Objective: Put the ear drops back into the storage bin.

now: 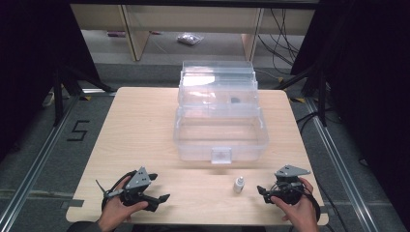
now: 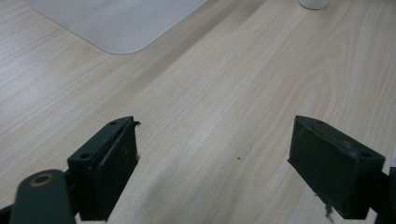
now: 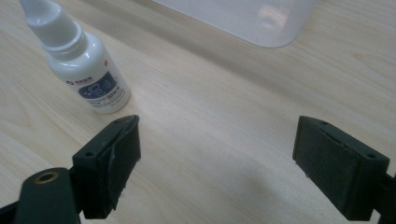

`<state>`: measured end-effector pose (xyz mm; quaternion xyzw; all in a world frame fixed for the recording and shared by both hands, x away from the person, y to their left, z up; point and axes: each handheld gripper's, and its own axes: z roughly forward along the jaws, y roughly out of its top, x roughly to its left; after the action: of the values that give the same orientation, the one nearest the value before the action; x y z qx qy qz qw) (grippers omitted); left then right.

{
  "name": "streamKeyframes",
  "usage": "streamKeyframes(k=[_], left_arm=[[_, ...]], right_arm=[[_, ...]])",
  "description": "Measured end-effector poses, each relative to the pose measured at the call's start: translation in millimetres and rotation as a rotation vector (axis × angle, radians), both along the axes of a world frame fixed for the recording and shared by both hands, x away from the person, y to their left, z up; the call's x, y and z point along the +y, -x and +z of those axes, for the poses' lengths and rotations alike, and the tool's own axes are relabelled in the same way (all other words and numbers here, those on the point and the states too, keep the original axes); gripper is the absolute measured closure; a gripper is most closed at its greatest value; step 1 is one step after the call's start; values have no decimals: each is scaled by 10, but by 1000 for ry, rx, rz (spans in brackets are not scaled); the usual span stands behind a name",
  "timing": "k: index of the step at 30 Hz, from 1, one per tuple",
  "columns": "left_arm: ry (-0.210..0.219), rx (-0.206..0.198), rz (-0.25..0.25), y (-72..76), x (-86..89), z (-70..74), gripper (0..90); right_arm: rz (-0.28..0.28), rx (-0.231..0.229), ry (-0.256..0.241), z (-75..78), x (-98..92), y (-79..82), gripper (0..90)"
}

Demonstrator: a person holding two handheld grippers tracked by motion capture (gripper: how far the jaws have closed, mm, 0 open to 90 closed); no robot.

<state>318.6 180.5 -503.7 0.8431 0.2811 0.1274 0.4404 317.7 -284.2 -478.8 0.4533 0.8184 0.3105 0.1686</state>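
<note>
A small white dropper bottle (image 3: 79,60) with a blue label, its print too small to be read, is seen at eleven o'clock of the spread right gripper (image 3: 217,163); the left gripper (image 2: 215,168) is likewise spread.

We see bright light from above on the pale table (image 1: 145,125), while the sides of the high view stay very dark. The clear box (image 1: 220,116) has a white shiny spot. Up close, soft shadows lie under the box, and the black jaws look a bit blurry.

A black "5" is marked on the floor (image 1: 77,131); the dropper bottle's (image 3: 84,65) blue label print is too small to read.
</note>
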Motion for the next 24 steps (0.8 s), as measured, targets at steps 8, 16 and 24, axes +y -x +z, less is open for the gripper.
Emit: streamKeyframes(k=[8, 16, 24], left_arm=[[10, 8, 4, 1, -7, -2, 149], [10, 7, 4, 2, -6, -1, 149], [11, 8, 3, 1, -7, -3, 149]], right_arm=[[-12, 37, -23, 6, 50, 20, 166], [16, 40, -5, 12, 67, 16, 172], [32, 12, 6, 26, 56, 14, 186]])
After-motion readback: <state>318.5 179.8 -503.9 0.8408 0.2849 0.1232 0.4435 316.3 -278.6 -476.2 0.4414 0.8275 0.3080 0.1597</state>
